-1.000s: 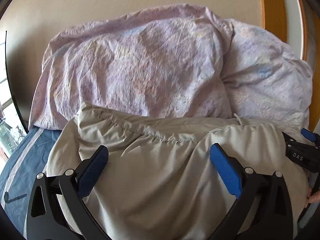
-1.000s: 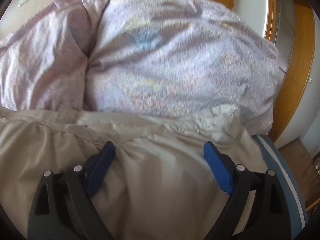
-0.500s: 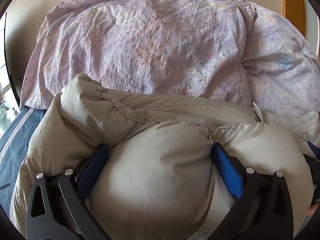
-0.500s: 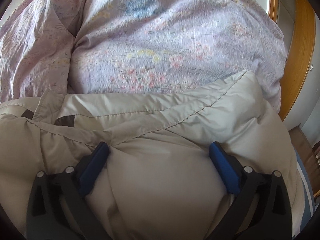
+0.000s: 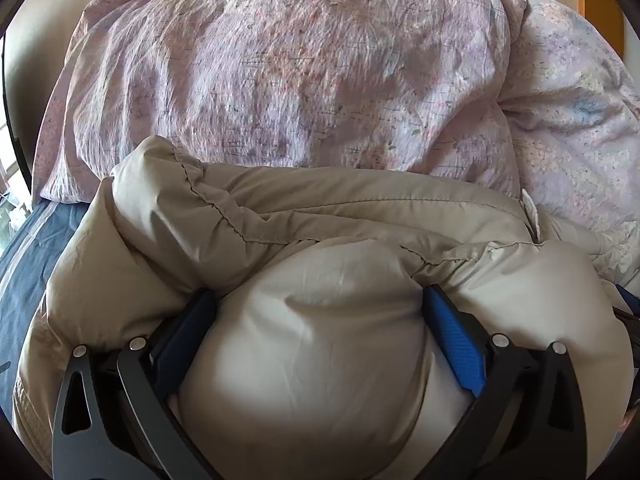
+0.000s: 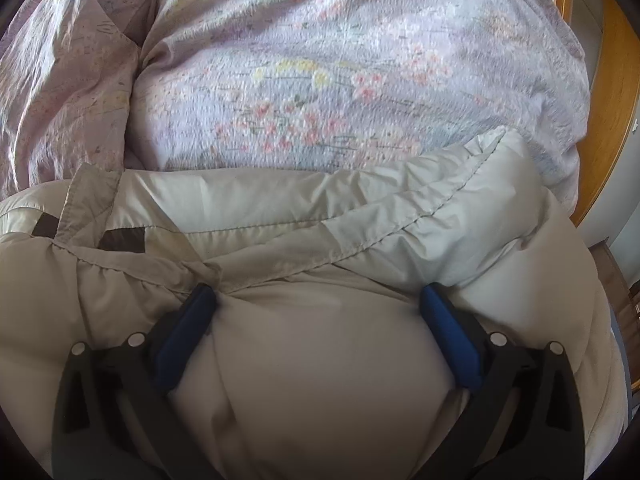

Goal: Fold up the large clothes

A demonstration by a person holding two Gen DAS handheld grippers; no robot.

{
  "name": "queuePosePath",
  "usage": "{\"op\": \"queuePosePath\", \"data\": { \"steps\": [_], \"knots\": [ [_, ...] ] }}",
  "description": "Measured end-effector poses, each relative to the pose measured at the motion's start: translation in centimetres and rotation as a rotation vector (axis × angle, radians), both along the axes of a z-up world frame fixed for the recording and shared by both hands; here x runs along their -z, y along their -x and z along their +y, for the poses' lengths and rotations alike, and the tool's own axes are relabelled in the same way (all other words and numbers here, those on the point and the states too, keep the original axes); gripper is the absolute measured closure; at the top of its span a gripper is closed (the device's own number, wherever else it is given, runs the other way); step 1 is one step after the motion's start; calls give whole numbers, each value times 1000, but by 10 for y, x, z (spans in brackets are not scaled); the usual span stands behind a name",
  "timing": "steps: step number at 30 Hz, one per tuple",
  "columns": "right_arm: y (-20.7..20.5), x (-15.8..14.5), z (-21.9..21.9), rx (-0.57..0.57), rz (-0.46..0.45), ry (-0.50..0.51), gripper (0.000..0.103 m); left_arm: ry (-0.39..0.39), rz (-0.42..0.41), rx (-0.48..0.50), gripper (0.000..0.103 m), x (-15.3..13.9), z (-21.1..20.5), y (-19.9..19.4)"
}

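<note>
A beige padded jacket (image 5: 328, 216) lies on the bed and fills the lower half of both views, also in the right wrist view (image 6: 320, 216). My left gripper (image 5: 318, 300) is wide open, and a puffy bulge of the jacket swells up between its blue pads. My right gripper (image 6: 316, 294) is also wide open, pressed into the jacket the same way. The jacket's stitched edge runs just beyond both sets of fingertips. Two dark brown patches (image 6: 120, 238) show near a loose flap at the left of the right wrist view.
A crumpled lilac floral duvet (image 5: 304, 64) is heaped right behind the jacket, also in the right wrist view (image 6: 344, 72). Blue striped bedsheet (image 5: 28, 252) shows at the left. A wooden frame (image 6: 612, 92) curves along the right.
Both grippers have moved forward and down into the jacket. The padding has bulged up between the open fingers, and the duvet has come closer.
</note>
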State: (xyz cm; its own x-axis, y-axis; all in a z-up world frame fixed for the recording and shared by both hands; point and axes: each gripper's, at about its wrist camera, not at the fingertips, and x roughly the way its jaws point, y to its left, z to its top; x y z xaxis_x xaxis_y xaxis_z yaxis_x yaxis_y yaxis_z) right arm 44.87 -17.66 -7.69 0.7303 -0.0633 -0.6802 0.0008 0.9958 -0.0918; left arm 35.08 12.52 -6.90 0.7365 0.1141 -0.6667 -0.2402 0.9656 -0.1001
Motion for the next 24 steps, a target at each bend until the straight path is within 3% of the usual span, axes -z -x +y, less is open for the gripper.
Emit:
{"op": "queuePosePath", "data": {
  "steps": [13,17,24],
  "knots": [
    [-20,5,-18,-11,60,-39,2,9,26,-2,1,12,0,-18],
    [-15,-4,-34,-12,63,-76,2,20,18,-6,1,-5,2,2],
    [54,-52,-89,16,-102,-170,2,89,-115,14,1,-45,25,80]
  ]
}}
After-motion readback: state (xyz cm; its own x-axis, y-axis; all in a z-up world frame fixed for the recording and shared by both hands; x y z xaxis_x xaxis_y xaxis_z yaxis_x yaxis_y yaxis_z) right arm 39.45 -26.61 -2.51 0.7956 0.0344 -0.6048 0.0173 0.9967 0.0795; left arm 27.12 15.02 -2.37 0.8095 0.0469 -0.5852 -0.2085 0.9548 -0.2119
